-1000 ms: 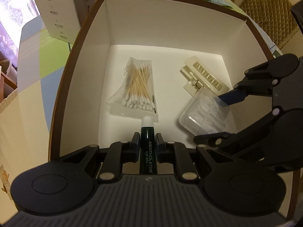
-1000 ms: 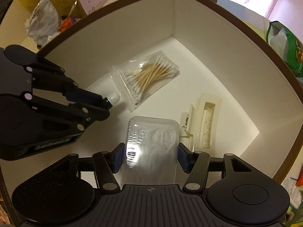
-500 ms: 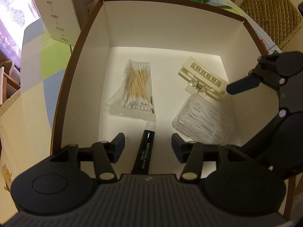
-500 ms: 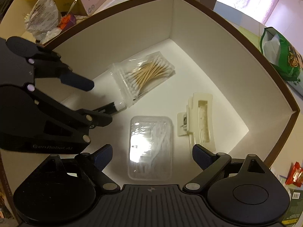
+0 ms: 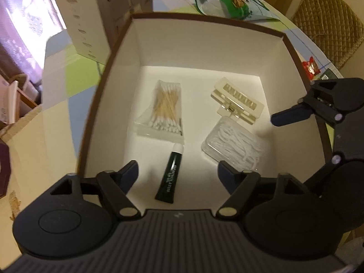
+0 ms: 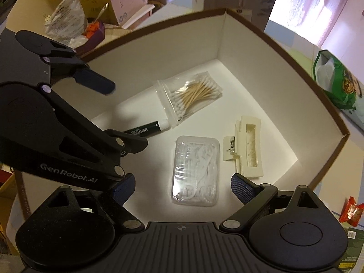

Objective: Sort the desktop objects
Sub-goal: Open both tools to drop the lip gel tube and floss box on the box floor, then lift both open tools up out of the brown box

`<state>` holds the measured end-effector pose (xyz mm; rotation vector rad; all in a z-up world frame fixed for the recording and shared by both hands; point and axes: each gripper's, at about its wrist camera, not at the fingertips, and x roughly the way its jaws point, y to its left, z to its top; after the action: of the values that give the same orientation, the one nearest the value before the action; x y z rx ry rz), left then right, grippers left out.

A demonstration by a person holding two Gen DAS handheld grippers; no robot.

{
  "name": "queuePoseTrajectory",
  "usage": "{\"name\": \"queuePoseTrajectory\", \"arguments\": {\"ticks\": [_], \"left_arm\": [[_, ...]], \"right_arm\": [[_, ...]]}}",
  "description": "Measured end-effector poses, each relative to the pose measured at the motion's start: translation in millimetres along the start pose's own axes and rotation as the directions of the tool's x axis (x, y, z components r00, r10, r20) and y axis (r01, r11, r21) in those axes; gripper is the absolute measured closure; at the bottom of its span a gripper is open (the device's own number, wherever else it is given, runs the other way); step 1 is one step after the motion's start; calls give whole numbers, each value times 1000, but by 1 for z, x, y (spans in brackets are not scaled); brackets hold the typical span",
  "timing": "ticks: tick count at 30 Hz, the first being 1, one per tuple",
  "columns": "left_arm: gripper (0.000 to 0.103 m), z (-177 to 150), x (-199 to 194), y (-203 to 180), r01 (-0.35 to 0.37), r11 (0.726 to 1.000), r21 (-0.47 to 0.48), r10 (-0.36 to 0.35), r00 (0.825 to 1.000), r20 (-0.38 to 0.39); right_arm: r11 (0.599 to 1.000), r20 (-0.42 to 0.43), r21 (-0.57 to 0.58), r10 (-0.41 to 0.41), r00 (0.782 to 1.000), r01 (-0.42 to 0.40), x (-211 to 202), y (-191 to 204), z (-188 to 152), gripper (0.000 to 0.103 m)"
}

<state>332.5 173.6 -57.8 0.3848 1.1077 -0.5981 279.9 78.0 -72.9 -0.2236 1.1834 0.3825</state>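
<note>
A brown-rimmed box point(image 5: 204, 21) with white walls holds a bag of cotton swabs point(image 5: 162, 111), a cream hair clip point(image 5: 236, 101), a clear box of floss picks point(image 5: 234, 143) and a dark green lip gel tube point(image 5: 169, 178). My left gripper point(image 5: 178, 174) hovers over the tube with its jaws opening, and the pads are clear of it. My right gripper point(image 6: 183, 188) stands open above the floss box point(image 6: 195, 170), not touching it. In the right wrist view the left gripper point(image 6: 113, 113) hides the tail of the tube point(image 6: 145, 129). One right finger point(image 5: 289, 116) shows in the left wrist view.
A tall white carton point(image 5: 91, 22) stands beyond the box's left corner. A green snack bag point(image 5: 227, 2) lies behind the box and a red packet point(image 5: 310, 67) to its right. Cartons and a plastic bag point(image 6: 63, 16) crowd the far left in the right wrist view.
The left gripper let go of the lip gel tube, which now lies on the box floor. The right gripper let go of the floss box. Both opened wide and rose.
</note>
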Motion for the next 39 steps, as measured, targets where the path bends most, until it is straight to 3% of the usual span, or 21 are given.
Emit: {"name": "queuePoseTrajectory", "arguments": {"ticks": [7,21,39], "left_arm": [[13,-6,-29,-2,-31,999,-24,32,998,45],[10,-29,-83,-33,-108,988,-108,121,985,121],[8,-72,-134,-85,-190,951,-244,229,963,144]], "right_arm": [[1000,64,10,3,998,-4,-29,3,-9,7],[998,181,18,61,982,-66,-85,2,-46,7],[986,215,-77,163,963,-150,-124,-4,-97,7]]}}
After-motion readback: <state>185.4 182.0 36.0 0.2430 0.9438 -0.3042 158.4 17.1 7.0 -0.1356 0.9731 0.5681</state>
